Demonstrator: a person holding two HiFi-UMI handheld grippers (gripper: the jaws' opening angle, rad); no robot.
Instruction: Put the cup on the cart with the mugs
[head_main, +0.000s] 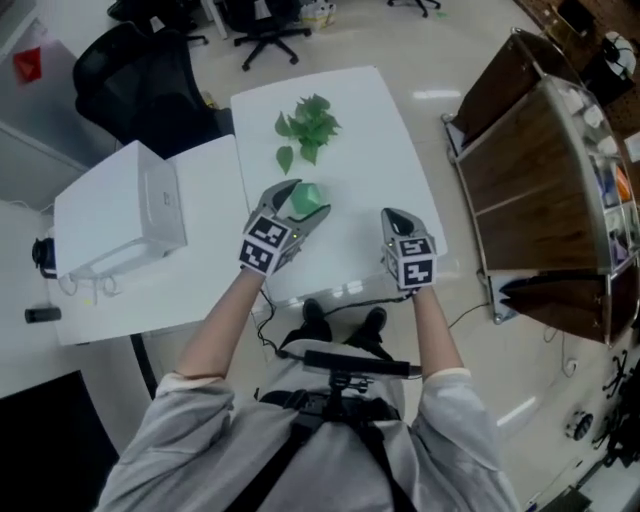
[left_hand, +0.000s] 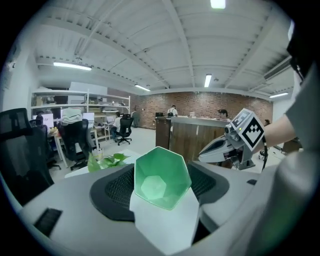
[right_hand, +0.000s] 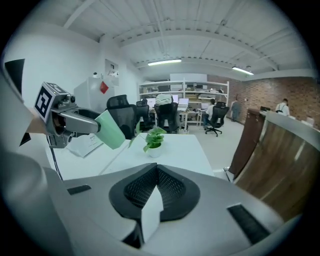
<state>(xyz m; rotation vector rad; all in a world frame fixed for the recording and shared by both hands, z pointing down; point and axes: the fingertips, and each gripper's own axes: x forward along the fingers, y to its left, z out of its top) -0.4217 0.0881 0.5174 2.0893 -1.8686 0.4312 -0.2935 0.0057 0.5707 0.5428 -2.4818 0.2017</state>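
We are looking down on two white benches joined edge to edge, spreading out beneath and ahead of both grippers. One curved wooden unit is standing off to the right of the right gripper. One white box is sitting to the left of the left gripper. One leafy potted plant is standing just beyond the left gripper's tips.

We are counting two grippers and one green cup. The left gripper is clamping the cup between its pads, and the cup's open mouth is facing back toward that gripper's camera. In the right gripper view the cup is jutting from the left gripper's tips, clear of the bench top. The right gripper's jaws are resting together with nothing between them.

Both forearms are reaching forward from grey sleeves, side by side and a little apart. Each gripper is pointing ahead and somewhat downward, with its marker cube facing up. The left gripper is angling in toward the right one.
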